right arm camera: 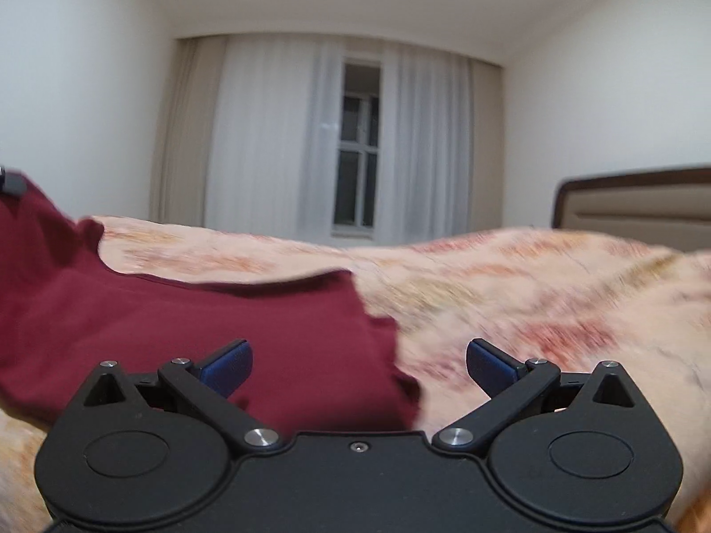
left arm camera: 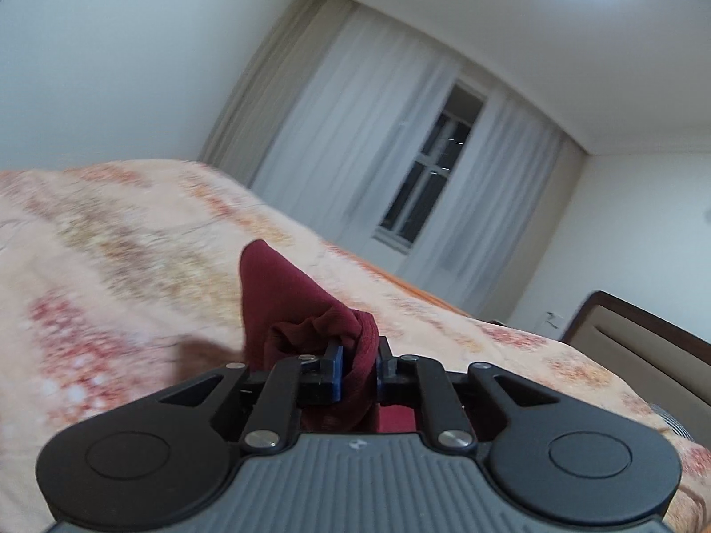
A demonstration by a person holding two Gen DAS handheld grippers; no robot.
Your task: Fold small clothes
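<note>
One maroon garment [right arm camera: 186, 324], pinched by left hand-held gripper [left arm camera: 359, 366], right hand-held gripper [right arm camera: 359, 366] spread wide

Left gripper [left arm camera: 359, 371]: black linkage arms, silver pivot screws, blue pads, ribbed grey housing bearing a small, possibly logo, mark. Right gripper [right arm camera: 359, 366]: same build, smooth black housing.
</note>
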